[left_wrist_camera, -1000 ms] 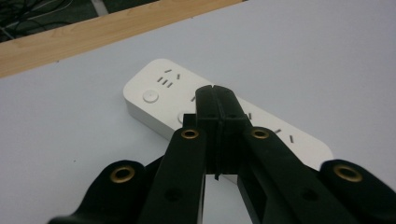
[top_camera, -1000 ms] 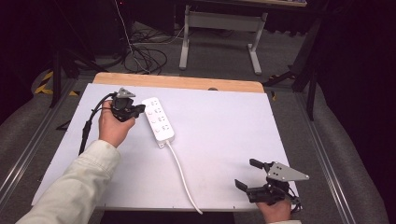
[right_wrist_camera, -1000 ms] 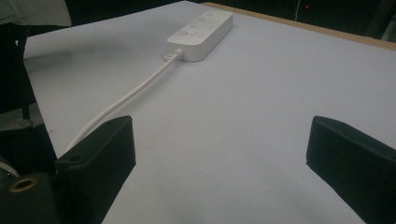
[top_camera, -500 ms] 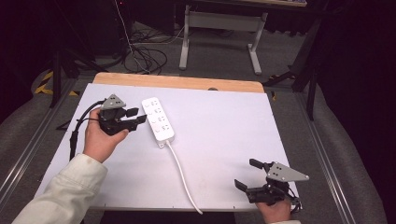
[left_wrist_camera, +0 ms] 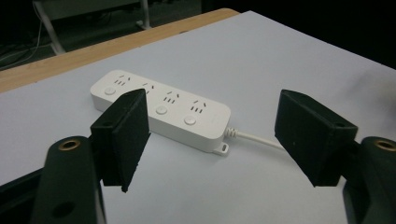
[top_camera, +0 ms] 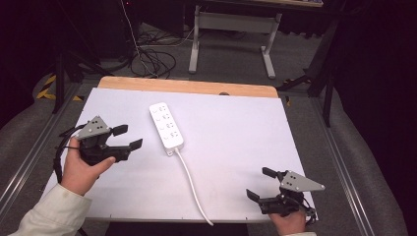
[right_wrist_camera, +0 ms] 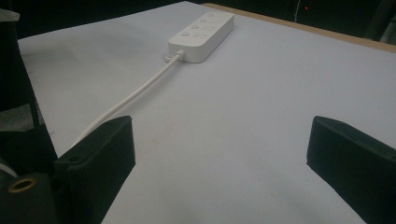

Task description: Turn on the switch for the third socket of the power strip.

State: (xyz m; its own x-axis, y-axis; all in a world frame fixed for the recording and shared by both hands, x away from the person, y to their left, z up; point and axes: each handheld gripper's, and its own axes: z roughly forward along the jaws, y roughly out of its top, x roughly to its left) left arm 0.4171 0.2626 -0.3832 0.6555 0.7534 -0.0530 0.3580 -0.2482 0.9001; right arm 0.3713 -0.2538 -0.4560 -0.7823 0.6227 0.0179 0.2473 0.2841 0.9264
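A white power strip (top_camera: 166,125) (left_wrist_camera: 161,108) (right_wrist_camera: 202,29) with several sockets and round buttons lies on the white table top (top_camera: 236,132), left of centre. Its white cable (top_camera: 192,186) (right_wrist_camera: 128,97) runs toward the near edge. My left gripper (top_camera: 128,137) (left_wrist_camera: 212,135) is held in a hand to the left of the strip, apart from it, open and empty. My right gripper (top_camera: 259,183) (right_wrist_camera: 224,154) rests at the near right corner, jaws wide apart, holding nothing.
A wooden strip (top_camera: 187,86) borders the table's far edge. Beyond it stand a grey metal stand (top_camera: 231,29) and loose black cables (top_camera: 147,54) on the floor. Metal rails (top_camera: 344,162) run along both sides of the table.
My left gripper has drawn back from the power strip, leftward and toward the near edge. The right gripper has stayed put.
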